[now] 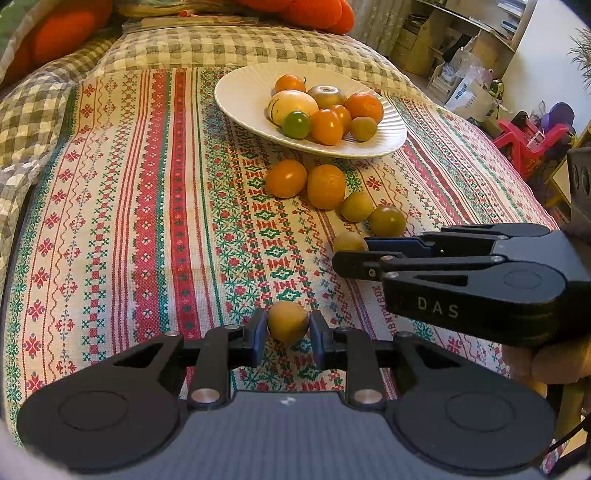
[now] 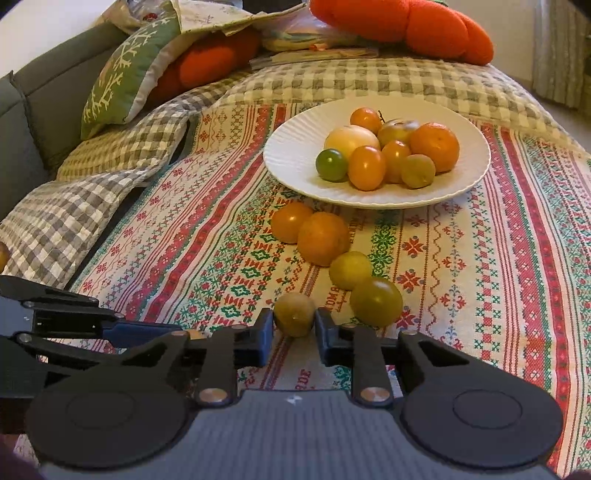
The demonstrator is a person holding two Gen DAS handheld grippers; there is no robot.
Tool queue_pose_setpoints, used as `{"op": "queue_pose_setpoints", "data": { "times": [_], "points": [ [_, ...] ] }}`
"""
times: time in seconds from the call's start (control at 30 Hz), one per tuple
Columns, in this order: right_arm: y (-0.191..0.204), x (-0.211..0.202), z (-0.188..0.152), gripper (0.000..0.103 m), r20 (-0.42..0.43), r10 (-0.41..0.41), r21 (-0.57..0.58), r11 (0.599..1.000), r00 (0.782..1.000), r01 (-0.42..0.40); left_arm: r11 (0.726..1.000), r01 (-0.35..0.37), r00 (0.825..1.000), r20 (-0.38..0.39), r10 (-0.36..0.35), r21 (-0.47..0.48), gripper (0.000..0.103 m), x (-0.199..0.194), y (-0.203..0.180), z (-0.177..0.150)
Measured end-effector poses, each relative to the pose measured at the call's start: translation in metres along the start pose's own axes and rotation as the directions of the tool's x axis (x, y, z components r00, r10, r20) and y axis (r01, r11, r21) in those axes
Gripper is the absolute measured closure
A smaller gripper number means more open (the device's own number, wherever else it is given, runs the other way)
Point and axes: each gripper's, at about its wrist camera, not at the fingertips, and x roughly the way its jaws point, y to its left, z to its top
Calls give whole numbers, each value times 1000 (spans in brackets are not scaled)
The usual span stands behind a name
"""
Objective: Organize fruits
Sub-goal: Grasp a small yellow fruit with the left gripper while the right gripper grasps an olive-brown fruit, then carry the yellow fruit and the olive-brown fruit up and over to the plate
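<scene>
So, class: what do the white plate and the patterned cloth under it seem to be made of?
White plate: probably glazed ceramic, since it is glossy with a fine ribbed rim, though plastic is possible. Patterned cloth: woven or embroidered fabric, matte, with cross-stitch-like red and green motifs in bands.

A bed or couch under a grey checked quilt (image 2: 332, 83) carries a cloth (image 2: 480, 258) striped in red and green cross-stitch. On the cloth a white ribbed plate (image 2: 288, 155) sits far; near it lie four loose fruits in a row (image 2: 323, 238). Orange cushions (image 2: 424, 26) rest at the far edge.
</scene>
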Motion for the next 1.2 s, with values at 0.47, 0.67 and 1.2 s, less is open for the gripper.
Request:
{"op": "queue_pose_setpoints", "data": {
  "times": [0.47, 0.67, 1.2],
  "points": [
    [-12, -24, 6, 81, 49, 41, 38, 998, 998, -42, 1000, 12, 999, 31, -11, -14, 92, -3, 2, 4],
    [-21, -36, 11, 81, 84, 43, 68, 997, 996, -49, 1000, 9, 998, 59, -7, -27, 92, -5, 2, 5],
    [-49, -48, 25, 81, 136, -4, 55, 998, 991, -4, 989, 98, 969, 238, -69, -111, 92, -20, -3, 38]
  ]
}}
